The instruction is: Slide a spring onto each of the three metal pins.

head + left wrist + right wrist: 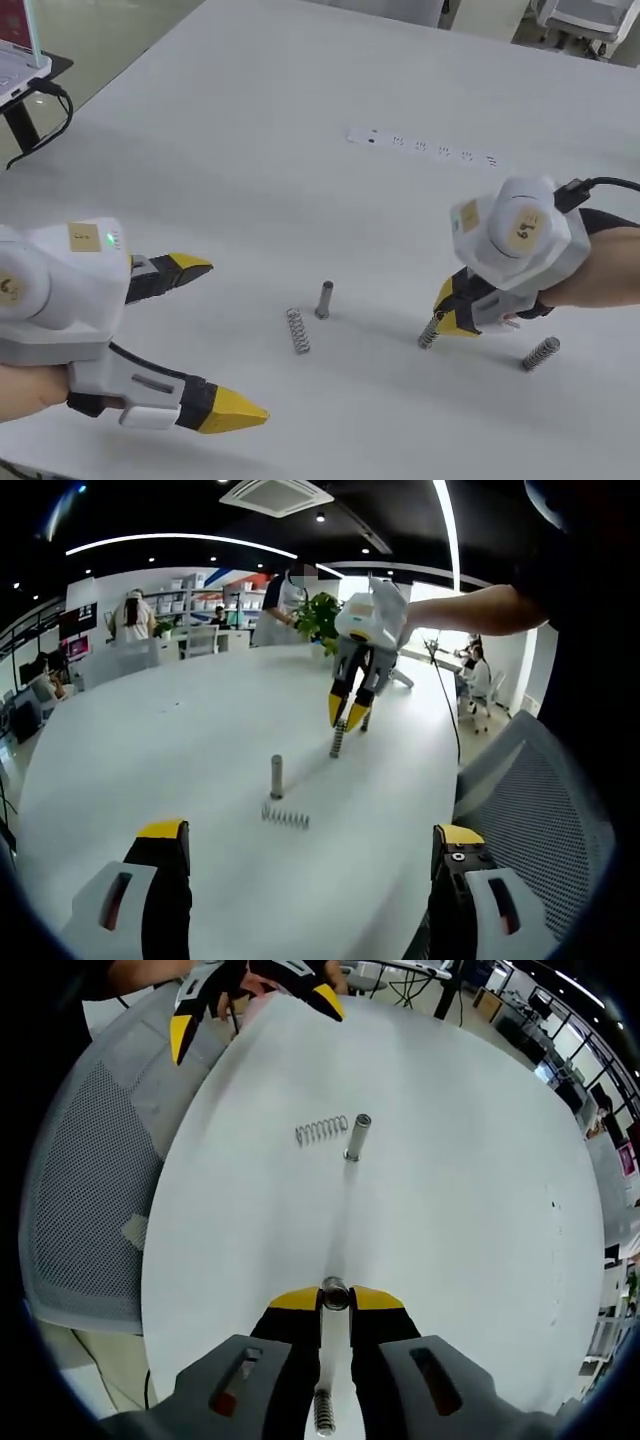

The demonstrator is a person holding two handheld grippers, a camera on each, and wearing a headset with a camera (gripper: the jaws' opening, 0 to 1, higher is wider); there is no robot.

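Two springs flat on tabletop (pixel 250 170): loose spring (pixel 297 330) just beside upright pin (pixel 324 299) at centre, second spring (pixel 541 352) lower right. Right gripper (pixel 447 322) fingers pinched on tilted pin (pixel 335 1293); left gripper (pixel 233 338) fingers wide. Power strip (pixel 420 147) above, well apart.

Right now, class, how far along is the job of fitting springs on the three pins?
Likely done: the rightmost spring lies flat, seemingly with a pin inside, though that is unclear. In hand: the right gripper is shut on a held pin with a second spring around its lower part. Left: the bare pin stands upright, the loose spring lying beside it; the left gripper is open.
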